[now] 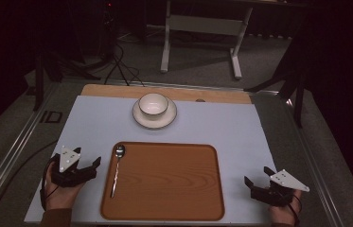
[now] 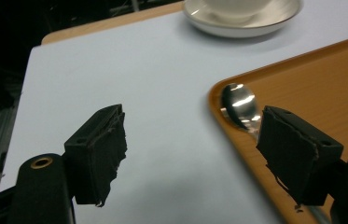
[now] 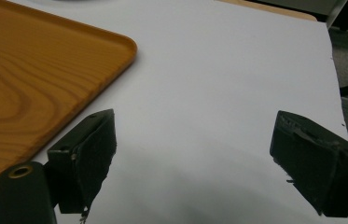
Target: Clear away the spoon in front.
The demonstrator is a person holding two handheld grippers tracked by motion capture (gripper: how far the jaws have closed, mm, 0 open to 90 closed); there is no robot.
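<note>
Left gripper, jaws spread and empty, rests on the white mat just left of the spoon. That spoon lies along the left edge of the wooden tray, bowl end away from the person, long axis running near to far. Right gripper, likewise spread and empty, sits well apart beyond the tray's right edge; the left is judged nearer. A cup on its saucer stands beyond the tray.

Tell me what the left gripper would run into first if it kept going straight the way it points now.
Probably the spoon. The left gripper is open and aimed across the white mat toward the near-left corner of the wooden tray, where the spoon's bowl lies just ahead of one of its fingers. Depth is unclear; it could meet the tray rim first.
</note>
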